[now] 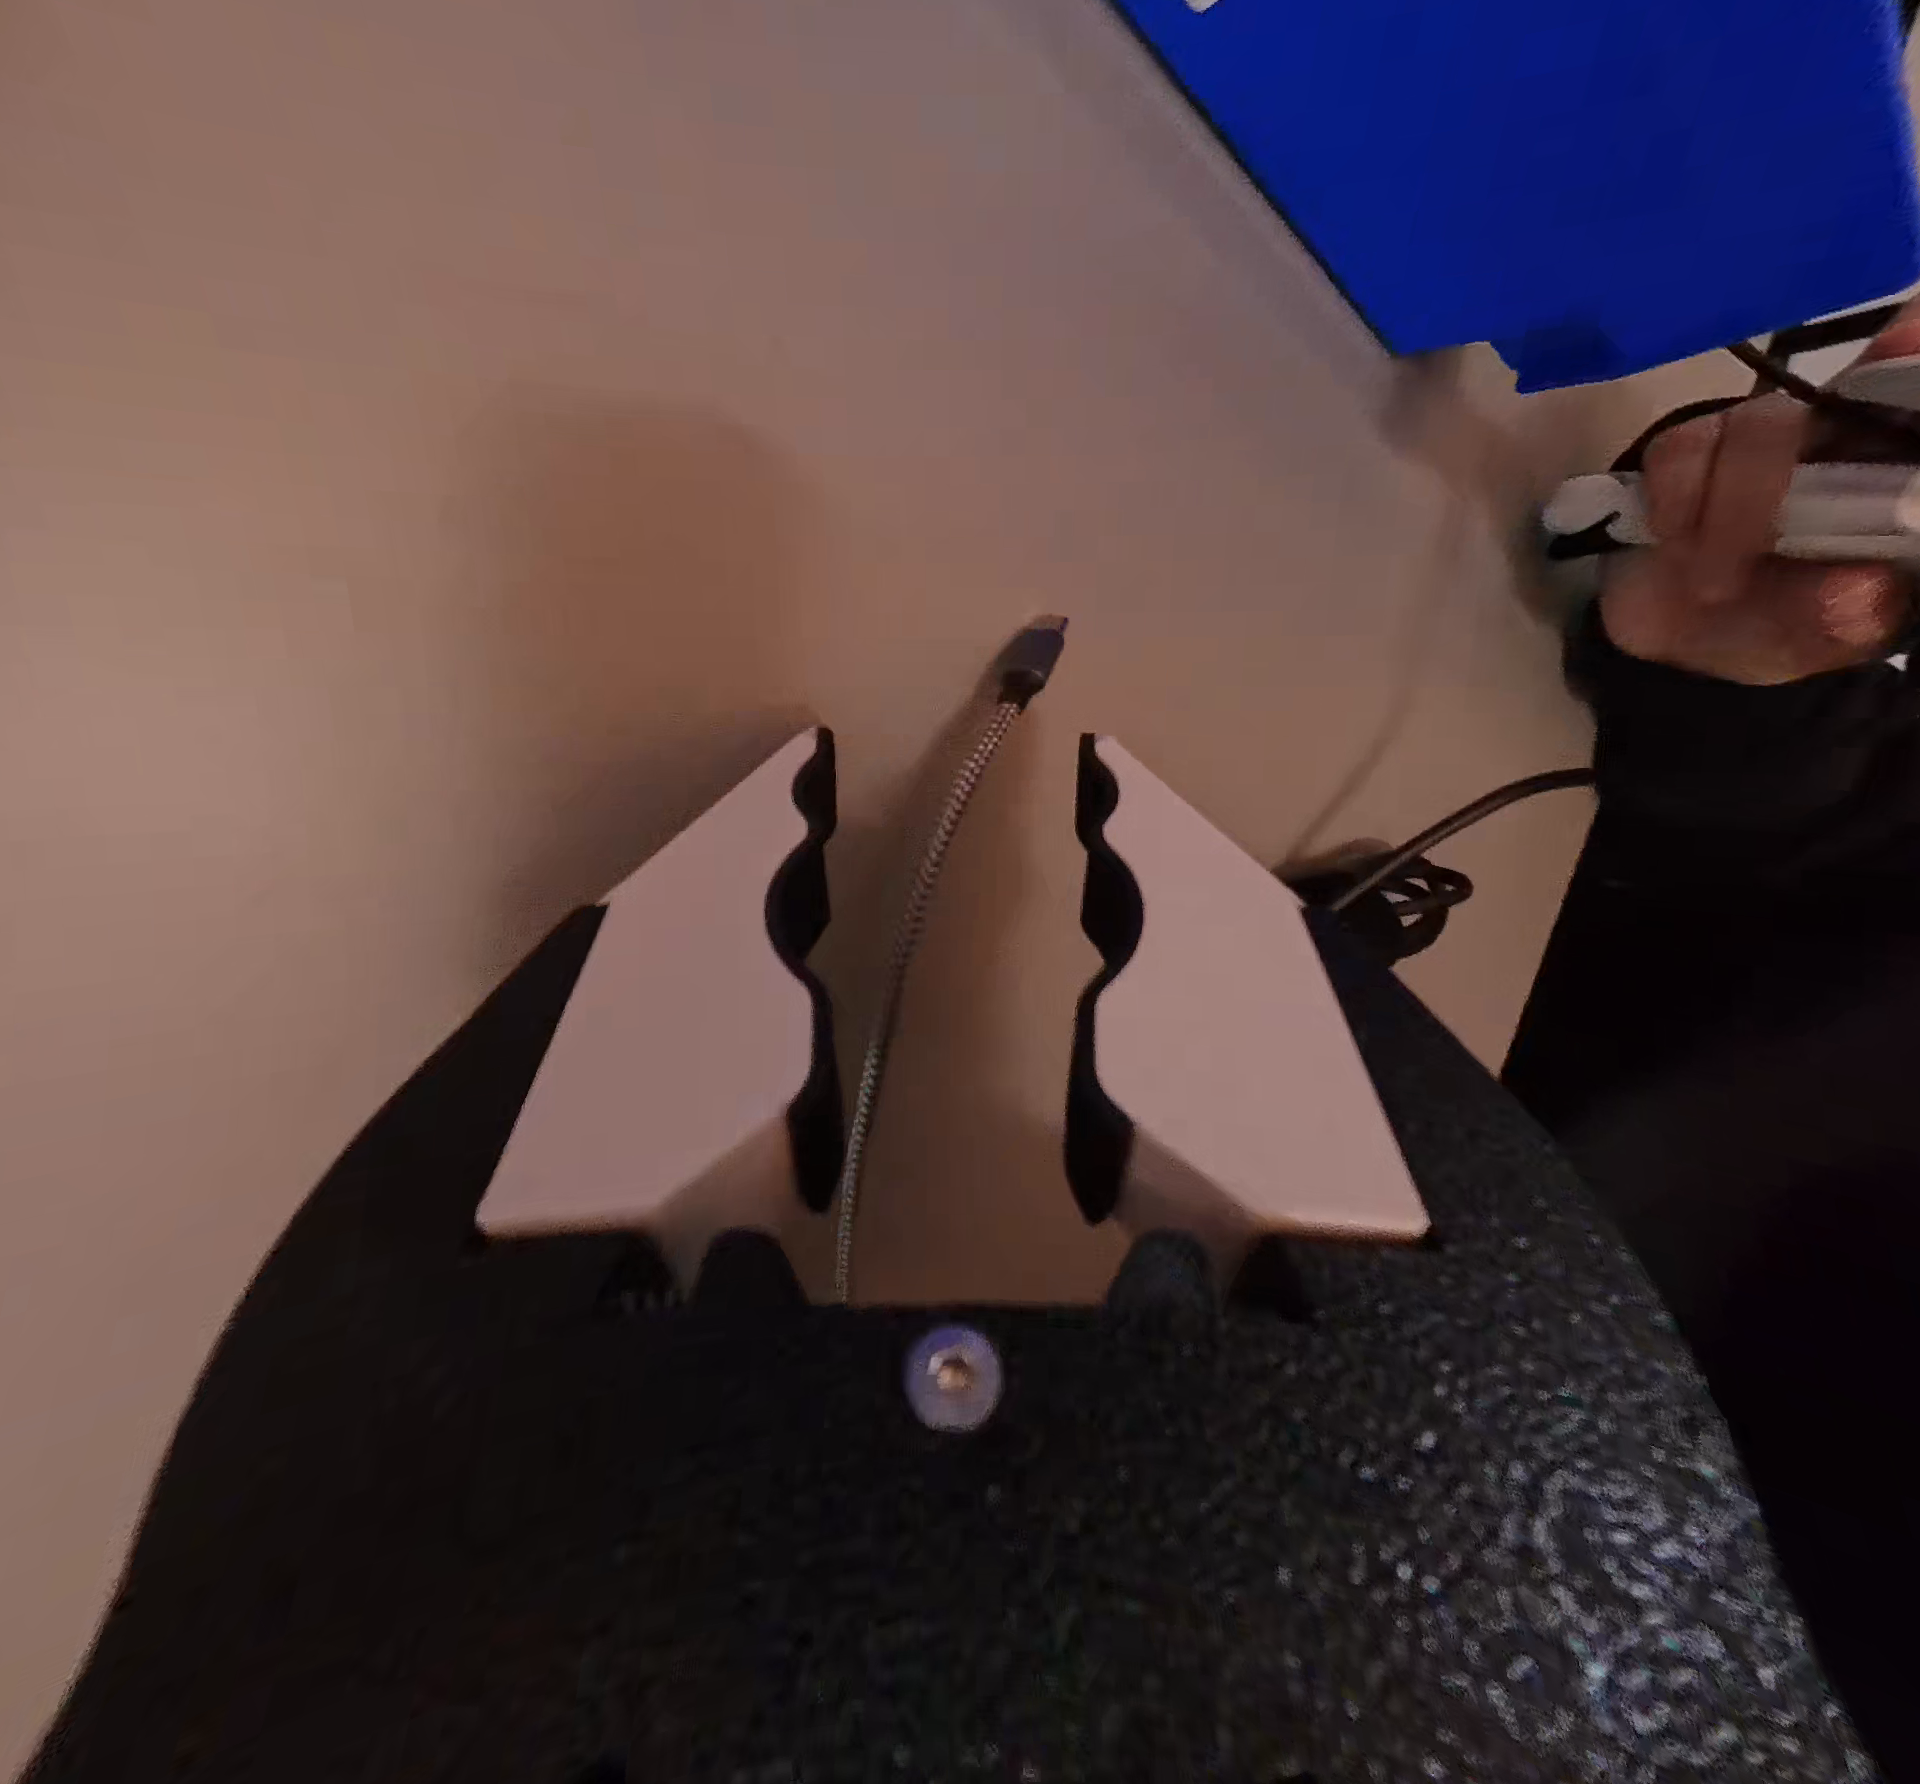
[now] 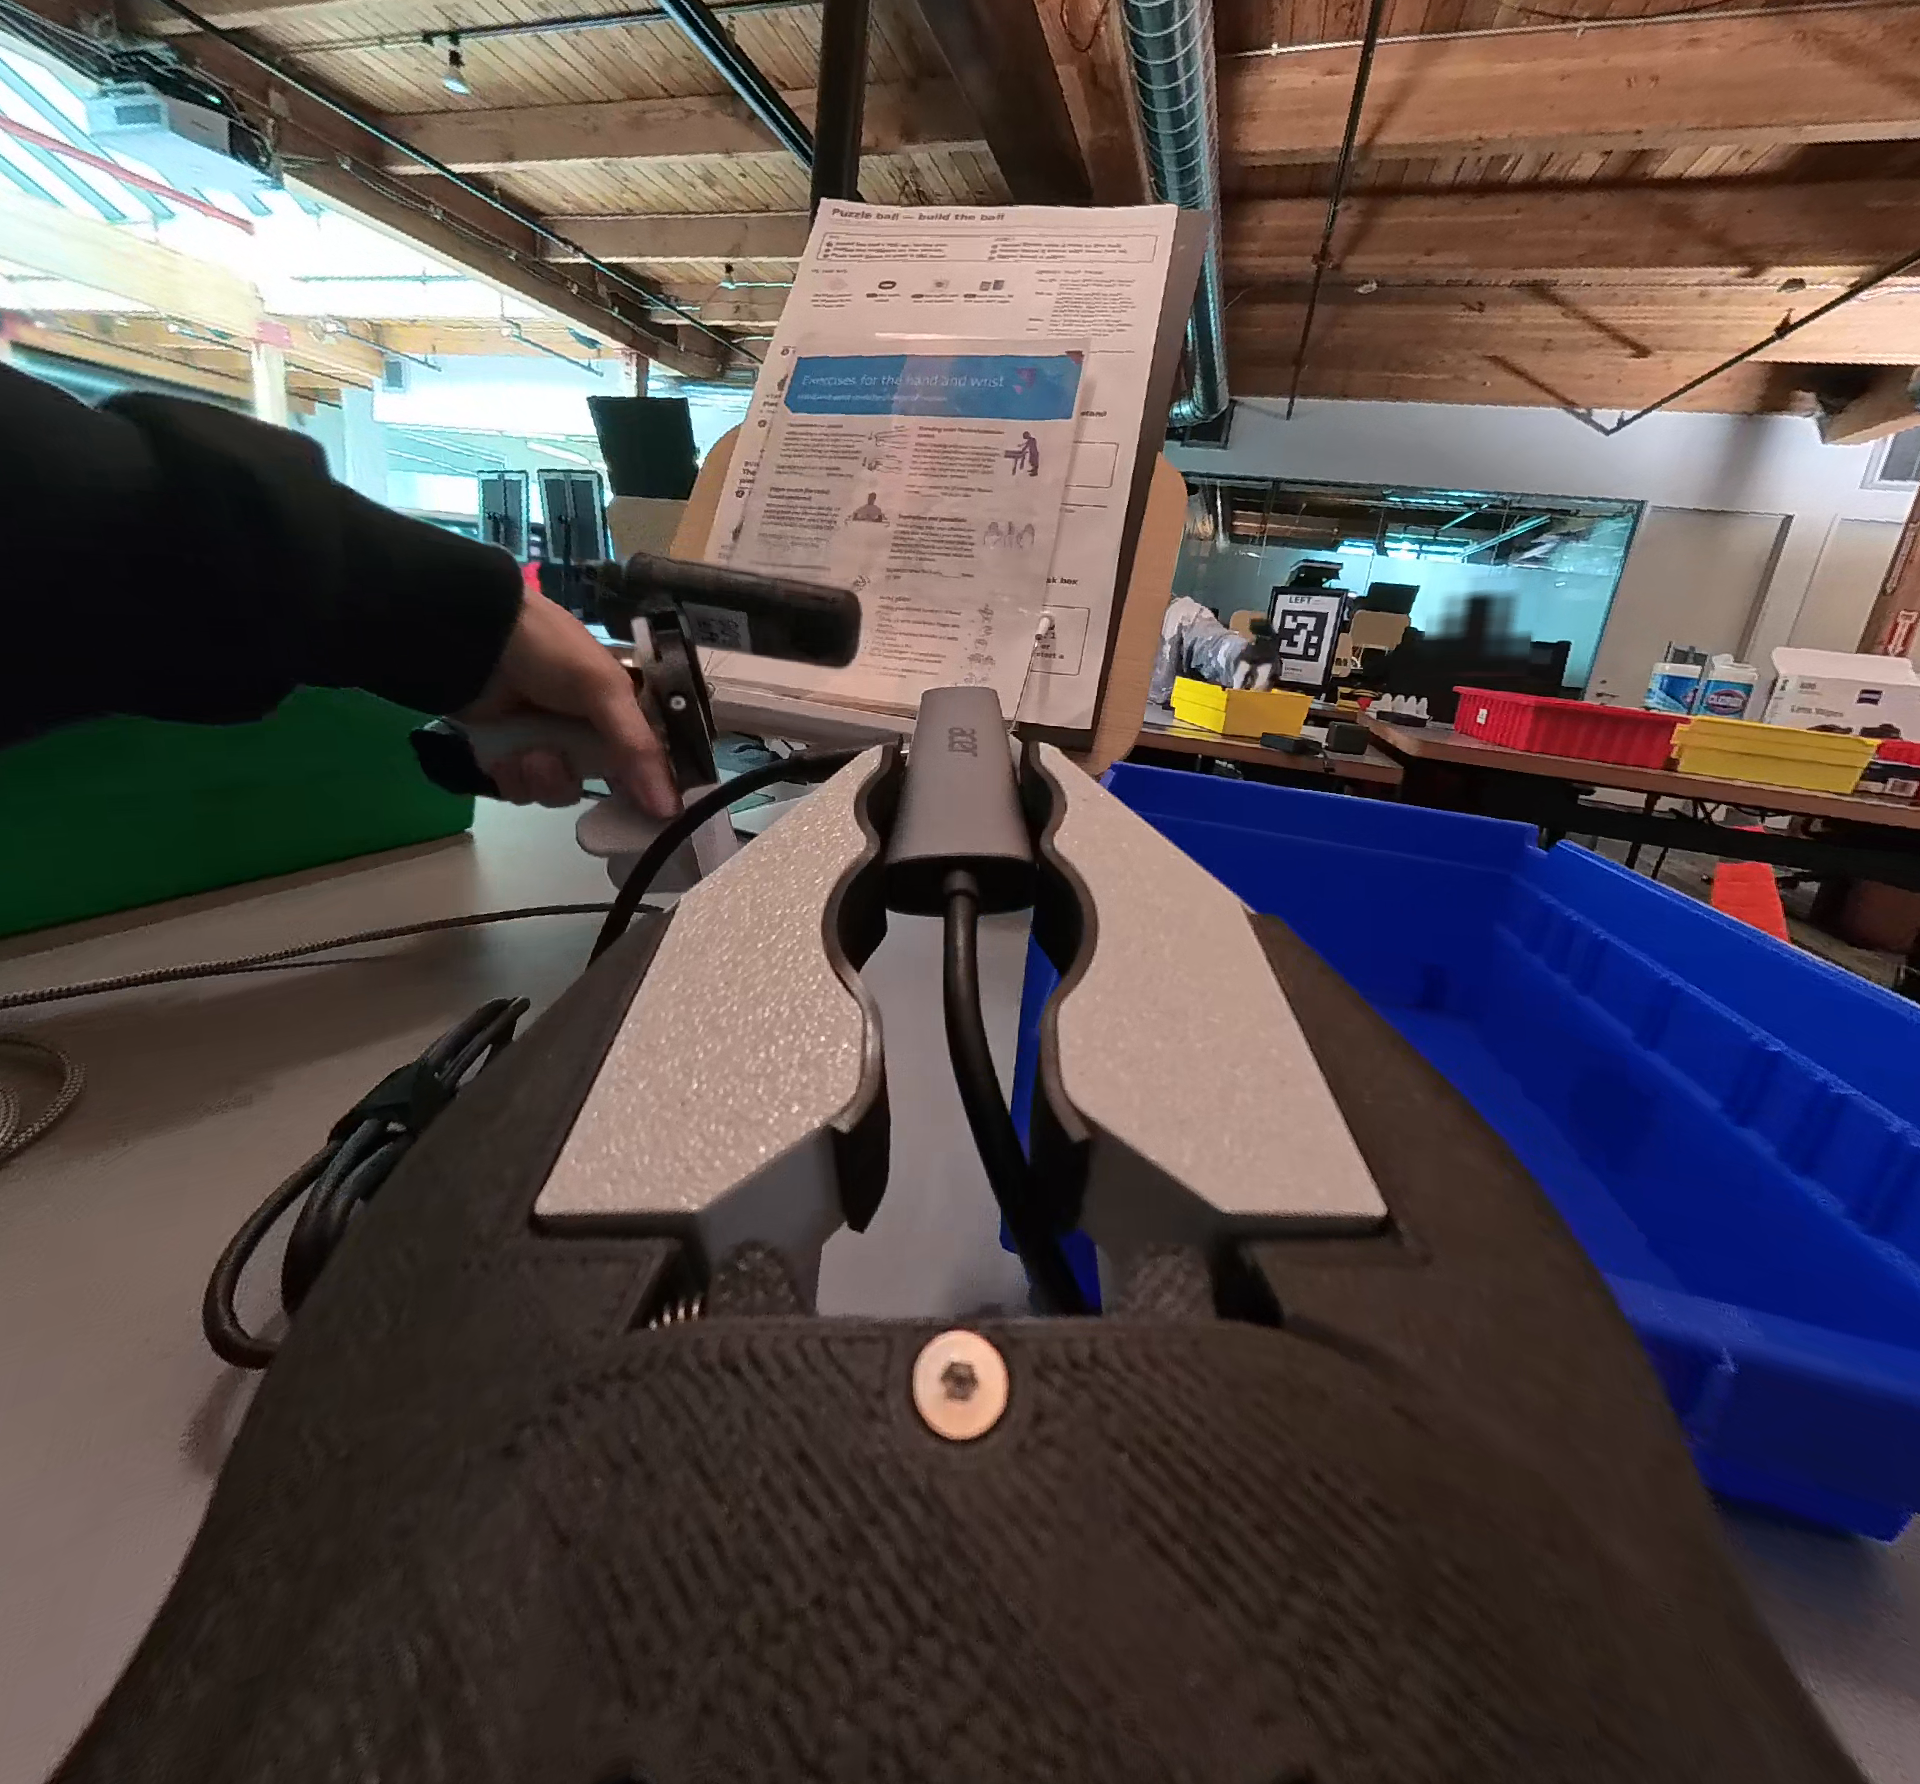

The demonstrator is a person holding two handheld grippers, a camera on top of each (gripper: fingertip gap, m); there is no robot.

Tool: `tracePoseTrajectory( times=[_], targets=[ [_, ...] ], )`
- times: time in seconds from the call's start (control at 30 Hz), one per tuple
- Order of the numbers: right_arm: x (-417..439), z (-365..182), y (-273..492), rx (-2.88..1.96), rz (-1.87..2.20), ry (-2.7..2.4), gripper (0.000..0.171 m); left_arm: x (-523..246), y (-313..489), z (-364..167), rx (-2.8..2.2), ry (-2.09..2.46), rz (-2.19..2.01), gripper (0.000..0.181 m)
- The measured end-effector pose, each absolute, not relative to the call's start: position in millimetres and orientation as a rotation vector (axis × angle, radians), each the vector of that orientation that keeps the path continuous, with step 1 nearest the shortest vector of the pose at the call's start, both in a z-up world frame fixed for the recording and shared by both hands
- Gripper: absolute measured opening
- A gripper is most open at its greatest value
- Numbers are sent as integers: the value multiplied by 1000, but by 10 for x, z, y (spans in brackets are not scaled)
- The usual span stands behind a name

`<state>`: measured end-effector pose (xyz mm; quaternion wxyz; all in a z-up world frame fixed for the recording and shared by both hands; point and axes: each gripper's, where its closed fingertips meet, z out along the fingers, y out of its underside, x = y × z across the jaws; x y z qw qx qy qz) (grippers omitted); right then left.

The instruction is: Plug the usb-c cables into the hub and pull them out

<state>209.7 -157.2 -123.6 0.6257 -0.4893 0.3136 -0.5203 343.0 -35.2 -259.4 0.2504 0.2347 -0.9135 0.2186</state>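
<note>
In the left wrist view my left gripper [image 1: 951,742] is open and points down at the beige table [image 1: 416,384]. A braided grey USB-C cable [image 1: 914,903] runs between the fingers without touching them. Its plug [image 1: 1034,659] lies just past the fingertips. In the right wrist view my right gripper [image 2: 958,758] is shut on the grey hub [image 2: 961,799] and holds it above the table. The hub's black cord [image 2: 971,1038] hangs back between the fingers. The left gripper also shows in the right wrist view [image 2: 675,695], held low over the table by a hand.
A blue bin [image 2: 1507,1059] stands right of the hub and shows in the left wrist view [image 1: 1558,124]. A green bin [image 2: 208,799] is at the left. A stand with printed sheets [image 2: 935,487] is behind. A coiled black cord [image 2: 343,1184] lies on the table. The grippers' ends are close to 25 cm from one another.
</note>
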Motion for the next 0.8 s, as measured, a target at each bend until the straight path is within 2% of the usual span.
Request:
tracePoseTrajectory(
  times=[0.27,0.5,0.67,0.73,0.8],
  targets=[
    [2114,-1232,-1599,-1101,-1162,735,22,3226,-549,-2583,581,-2265,518,40],
    [2117,-1229,-1601,-1094,-1146,739,22,3179,-519,-2598,607,-2260,440,35],
    [2116,-1228,-1601,-1091,-1143,739,22,3126,-558,-2653,652,-2272,444,18],
    [2118,-1233,-1605,-1092,-1144,743,22,3101,-637,-2616,662,-2257,521,4],
    [2122,-1240,-1610,-1092,-1141,750,22,3069,-680,-2579,634,-2291,604,3]
  ],
)
